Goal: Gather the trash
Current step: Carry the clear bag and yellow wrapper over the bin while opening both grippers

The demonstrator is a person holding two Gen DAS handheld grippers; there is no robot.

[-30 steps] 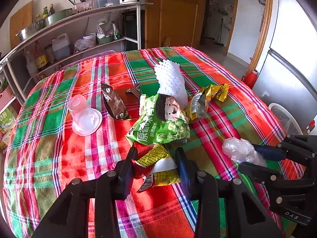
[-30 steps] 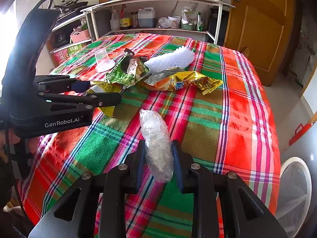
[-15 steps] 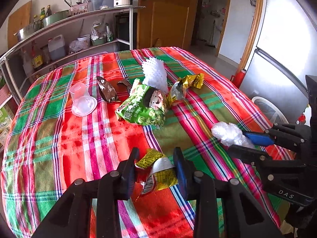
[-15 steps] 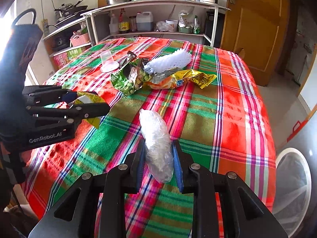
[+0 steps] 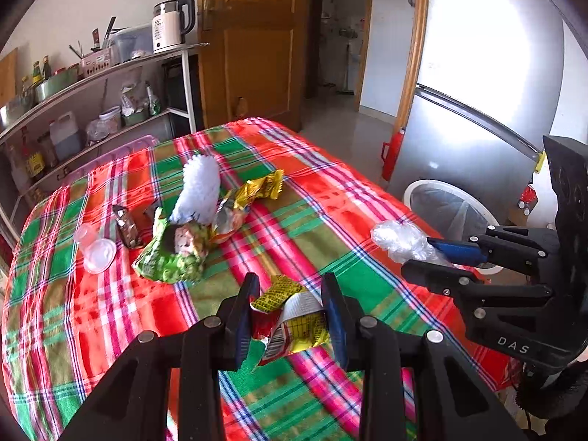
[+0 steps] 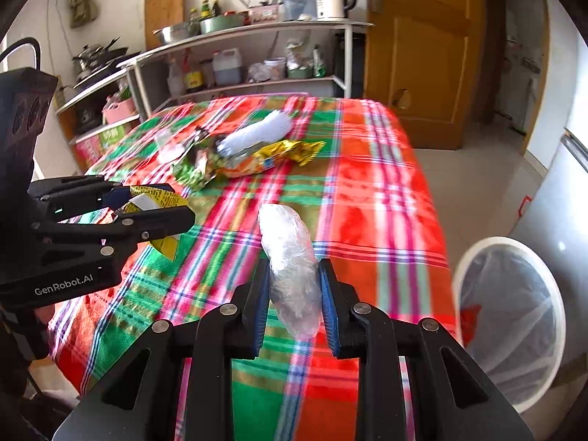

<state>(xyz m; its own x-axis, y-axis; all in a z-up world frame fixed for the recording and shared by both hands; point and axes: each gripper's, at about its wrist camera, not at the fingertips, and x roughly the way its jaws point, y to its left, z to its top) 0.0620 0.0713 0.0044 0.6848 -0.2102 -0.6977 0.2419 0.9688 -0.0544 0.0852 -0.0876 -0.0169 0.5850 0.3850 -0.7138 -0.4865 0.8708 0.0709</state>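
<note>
- While both tongs carry a load above the plaid-clothed surface (image 5: 367, 198), the main risk is a drop short of the white bin (image 6: 509, 321), which stands on the floor off the surface's right edge with its clear liner open;
- the left tongs (image 5: 290, 310) are narrowed on a crumpled yellow-and-red snack wrapper (image 5: 288, 319); the wrapper is pinched across its middle and its loose corners hang free, so a quick swing could let the slick foil slide out between the pads;
- the right tongs (image 6: 294, 294) are clamped on a wad of clear plastic film (image 6: 290, 257); the wad sticks up well past the fingertips and is soft, so it may squeeze thinner and slip, or snag the bin rim on release;
- the two tools sit near each other, and the left one would have to cross over or behind the right to reach the bin; a collision could knock either piece loose;
- blur in the right wrist view suggests fast motion, which makes a misjudged release point likelier; light trash could flutter outside the liner;
- more trash waits mid-surface: a green snack bag (image 5: 172, 253), a gold wrapper (image 5: 262, 187), a white foam net (image 5: 198, 191), a dark wrapper (image 5: 125, 226) and a clear plastic cup (image 5: 93, 248); overlapping pieces may drag one another when picked.
</note>
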